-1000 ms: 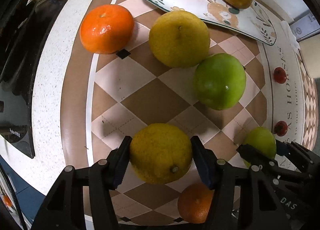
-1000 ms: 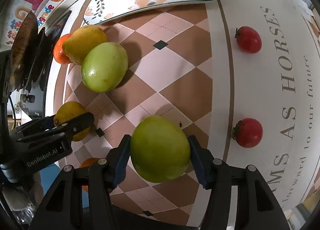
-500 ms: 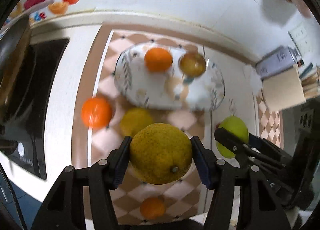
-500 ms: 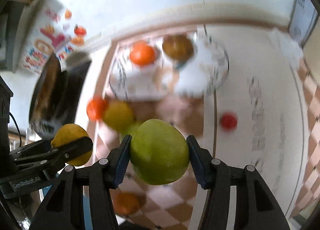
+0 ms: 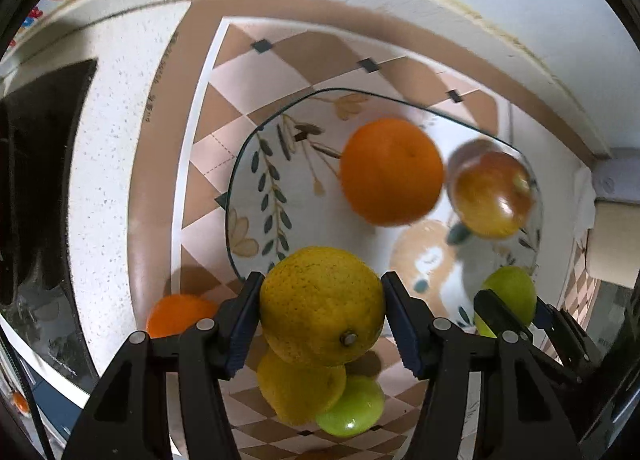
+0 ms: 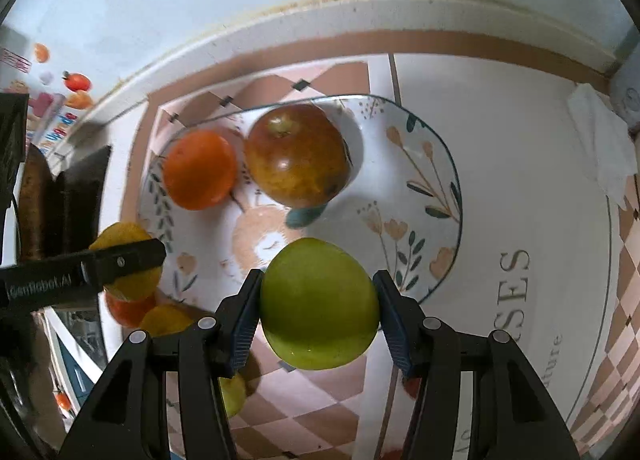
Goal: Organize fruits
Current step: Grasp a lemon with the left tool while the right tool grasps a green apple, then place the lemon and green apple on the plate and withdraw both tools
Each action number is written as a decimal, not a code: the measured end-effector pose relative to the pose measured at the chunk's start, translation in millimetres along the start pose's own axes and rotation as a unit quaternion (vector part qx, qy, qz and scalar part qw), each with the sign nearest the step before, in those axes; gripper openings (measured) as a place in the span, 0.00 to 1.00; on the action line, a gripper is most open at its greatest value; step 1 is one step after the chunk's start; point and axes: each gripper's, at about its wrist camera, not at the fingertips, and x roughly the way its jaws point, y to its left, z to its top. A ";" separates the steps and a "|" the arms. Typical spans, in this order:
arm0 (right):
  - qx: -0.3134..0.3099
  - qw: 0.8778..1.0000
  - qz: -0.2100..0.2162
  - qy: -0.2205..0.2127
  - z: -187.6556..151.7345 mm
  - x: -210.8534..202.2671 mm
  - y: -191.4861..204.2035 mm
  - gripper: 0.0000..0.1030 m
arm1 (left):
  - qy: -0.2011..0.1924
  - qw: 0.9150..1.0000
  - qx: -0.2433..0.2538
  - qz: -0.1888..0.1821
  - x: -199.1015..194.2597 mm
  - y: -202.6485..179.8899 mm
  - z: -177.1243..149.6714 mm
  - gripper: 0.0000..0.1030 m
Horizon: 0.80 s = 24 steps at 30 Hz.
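Both grippers point down over plate [image 6: 448,164], fruit clamped.

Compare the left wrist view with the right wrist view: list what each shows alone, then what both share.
Only the left wrist view shows a glossy green fruit lying on the checkered mat under the left gripper.

Only the right wrist view shows the grey lettering on the mat and a crumpled white tissue.

Both show the floral plate holding a round orange and a red-yellow apple, the left gripper clamping a bumpy yellow citrus, and the right gripper clamping a smooth green fruit.
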 end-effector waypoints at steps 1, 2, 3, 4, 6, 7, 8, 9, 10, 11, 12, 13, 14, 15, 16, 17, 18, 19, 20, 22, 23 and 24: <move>0.000 1.000 -0.002 0.002 1.6 3.5 -0.8 0.56 | 0.006 1.000 -0.004 -0.003 3.9 1.5 1.9 0.55; 0.000 1.000 -0.003 0.004 3.0 5.4 -1.7 0.56 | 0.011 1.000 -0.008 -0.004 7.9 2.6 3.7 0.55; 0.000 1.000 -0.003 0.007 4.5 8.1 -1.5 0.56 | 0.013 1.000 -0.010 -0.003 10.8 2.9 5.2 0.55; -0.001 1.000 -0.003 0.009 5.4 10.0 -0.9 0.56 | 0.014 1.000 -0.011 -0.003 13.1 3.3 6.4 0.55; -0.004 1.000 -0.006 0.012 6.9 11.7 -0.4 0.56 | 0.018 1.000 -0.012 -0.003 18.4 2.3 8.9 0.55; -0.005 1.000 -0.006 0.014 8.0 13.2 0.2 0.56 | 0.020 1.000 -0.012 -0.004 20.6 1.7 9.2 0.55; -0.006 1.000 -0.005 0.016 8.5 14.1 0.2 0.56 | 0.022 1.000 -0.011 -0.006 23.2 -0.1 10.5 0.55; -0.007 1.000 -0.003 0.022 9.2 16.2 -0.4 0.56 | 0.024 1.000 -0.011 -0.007 24.4 -0.5 10.8 0.55; -0.007 0.999 0.000 0.031 9.8 19.1 -1.3 0.56 | 0.026 1.000 -0.012 -0.007 25.7 -1.8 11.4 0.55; -0.005 0.999 0.002 0.036 9.3 19.8 -1.4 0.57 | 0.028 1.000 -0.012 -0.006 27.1 -4.3 12.2 0.55; -0.003 0.999 0.003 0.037 9.2 20.9 -2.3 0.57 | 0.029 0.999 -0.013 -0.005 28.0 -5.6 12.1 0.55; -0.005 0.999 0.003 0.038 9.7 22.3 -1.5 0.57 | 0.030 0.999 -0.012 -0.004 29.2 -7.7 12.1 0.56; -0.006 0.999 0.003 0.041 9.6 22.9 -1.4 0.60 | 0.031 0.999 -0.011 -0.002 30.4 -8.5 11.6 0.56; -0.004 0.999 -0.001 0.047 9.2 23.5 -1.9 0.71 | 0.028 1.000 -0.009 -0.001 29.9 -8.8 11.7 0.58; -0.004 0.999 -0.003 0.049 9.4 24.7 1.1 0.76 | 0.025 1.000 -0.009 0.000 31.7 -13.9 12.4 0.68; -0.005 0.999 -0.003 0.049 8.8 23.7 1.4 0.79 | 0.023 1.000 -0.009 0.001 30.8 -15.0 11.9 0.74; -0.006 0.999 -0.004 0.047 8.0 21.9 1.5 0.79 | 0.023 1.000 -0.008 0.003 29.1 -16.2 11.7 0.84; -0.007 0.999 -0.008 0.048 7.1 19.9 0.3 0.79 | 0.021 1.000 -0.007 0.003 27.4 -17.3 11.6 0.85; -0.007 0.999 -0.013 0.050 7.0 19.8 1.8 0.80 | 0.019 1.000 -0.006 0.007 25.8 -18.1 10.8 0.85; -0.007 0.998 -0.015 0.052 5.6 17.1 1.6 0.87 | 0.015 1.000 -0.005 0.014 21.8 -17.4 9.8 0.85; -0.006 0.999 -0.018 0.051 4.3 14.6 1.0 0.92 | 0.013 1.000 -0.003 0.017 20.2 -17.7 8.0 0.85; -0.007 0.999 -0.024 0.048 2.6 10.9 0.3 0.92 | 0.011 1.000 -0.001 0.020 18.0 -18.1 4.6 0.85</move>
